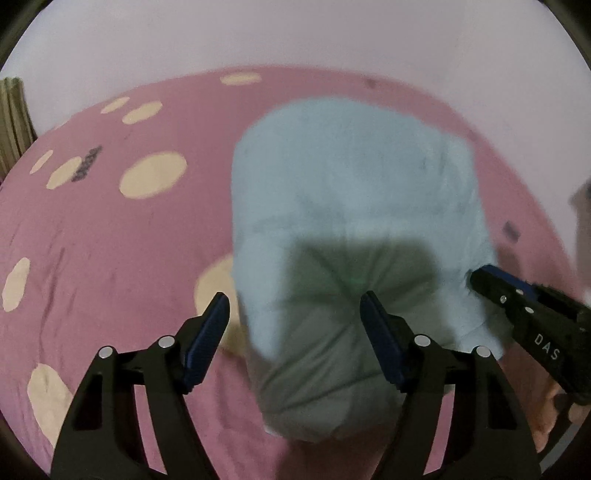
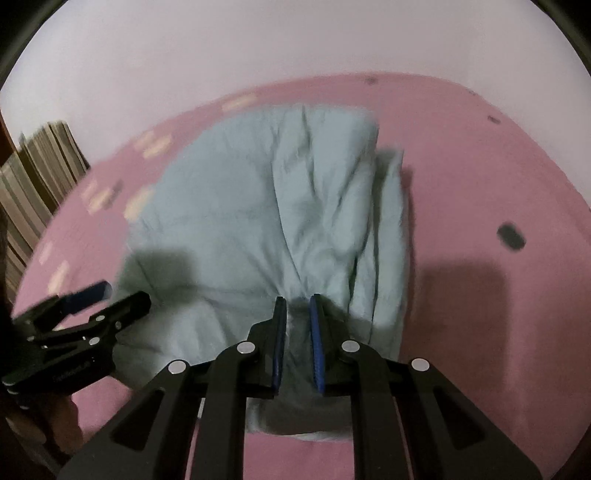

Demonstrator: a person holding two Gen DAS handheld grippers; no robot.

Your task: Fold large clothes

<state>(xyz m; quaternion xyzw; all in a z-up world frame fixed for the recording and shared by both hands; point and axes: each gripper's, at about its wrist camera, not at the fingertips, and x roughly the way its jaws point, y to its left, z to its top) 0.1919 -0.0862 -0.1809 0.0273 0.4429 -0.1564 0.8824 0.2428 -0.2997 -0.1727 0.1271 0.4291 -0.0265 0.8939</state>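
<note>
A pale blue folded garment (image 1: 351,206) lies in a thick bundle on a pink bedsheet (image 1: 110,236); it also shows in the right wrist view (image 2: 258,214). My left gripper (image 1: 295,310) is open, hovering over the garment's near left edge, with nothing between its fingers. My right gripper (image 2: 298,306) is shut on a bunched fold of the garment at its near edge. The right gripper also shows in the left wrist view (image 1: 476,275), and the left gripper in the right wrist view (image 2: 122,295).
The pink sheet carries cream spots (image 1: 153,175) on the left. A pale wall (image 1: 295,33) rises behind the bed. Striped curtain folds (image 2: 40,173) hang at the far left. A small dark mark (image 2: 511,236) sits on the sheet at the right.
</note>
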